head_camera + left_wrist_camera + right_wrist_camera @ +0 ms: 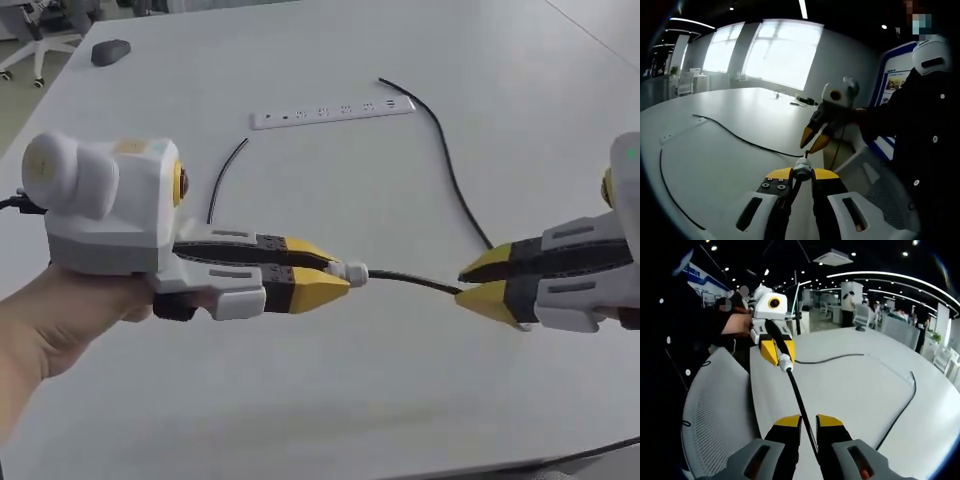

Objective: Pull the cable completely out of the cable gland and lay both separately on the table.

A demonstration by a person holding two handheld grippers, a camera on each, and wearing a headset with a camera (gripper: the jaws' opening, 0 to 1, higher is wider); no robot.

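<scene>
My left gripper [340, 275] is held in a hand above the table and is shut on the white cable gland [352, 271]. A black cable [410, 281] runs out of the gland to my right gripper [468, 287], which is shut on it a short way off. Beyond the right gripper the cable trails back across the table. In the right gripper view the cable [797, 395] leads from between my jaws [809, 420] up to the gland [785, 362] in the left gripper [777, 357]. In the left gripper view the gland [801, 169] sits between the yellow tips, with the right gripper [812, 140] just beyond.
A white power strip [335, 112] lies on the table [330, 400] at the back. Another stretch of black cable [225, 175] lies behind the left gripper. A grey mouse [110, 50] rests at the far left corner. Office chairs [35, 40] stand beyond it.
</scene>
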